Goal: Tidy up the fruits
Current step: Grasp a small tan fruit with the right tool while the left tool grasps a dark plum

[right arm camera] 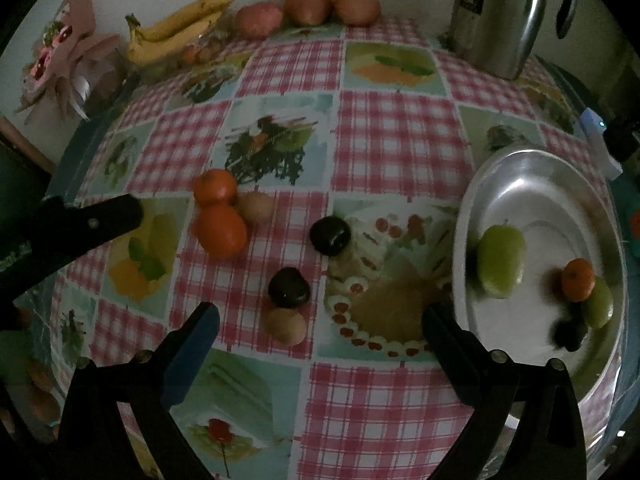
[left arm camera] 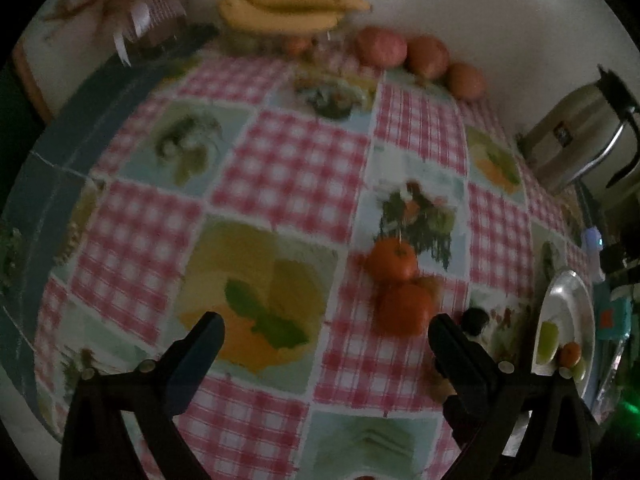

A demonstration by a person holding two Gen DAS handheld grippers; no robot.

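- The left gripper (left arm camera: pixel 326 330) has its jaws spread wide and holds nothing; it hovers low over the checked tablecloth (left arm camera: pixel 288 168), pointing toward the far wall.
- Just ahead of its right finger lie two tangerines (left arm camera: pixel 394 260), touching one another. In the right wrist view a pale brown round fruit (right arm camera: pixel 256 206) sits tucked against them.
- The tangerines look light, with a soft loose skin that gives under pressure; I would judge a gentle pinch across the widest part safest, since a hard squeeze could bruise them and a grip near the top could let one roll out.
- The right gripper (right arm camera: pixel 320 318) is likewise spread and empty, held low and level.
- Between its fingers, a short way ahead, sit a dark plum (right arm camera: pixel 289 287) touching a small tan fruit (right arm camera: pixel 286 326); a second dark plum (right arm camera: pixel 331 236) lies farther on.
- The plums look smooth and likely slippery, firm but easily bruised; take them across the middle.
- Right of the right finger stands the metal tray (right arm camera: pixel 532 184), already holding a green fruit (right arm camera: pixel 500 262), a small tangerine (right arm camera: pixel 578 280), another green piece and something dark.
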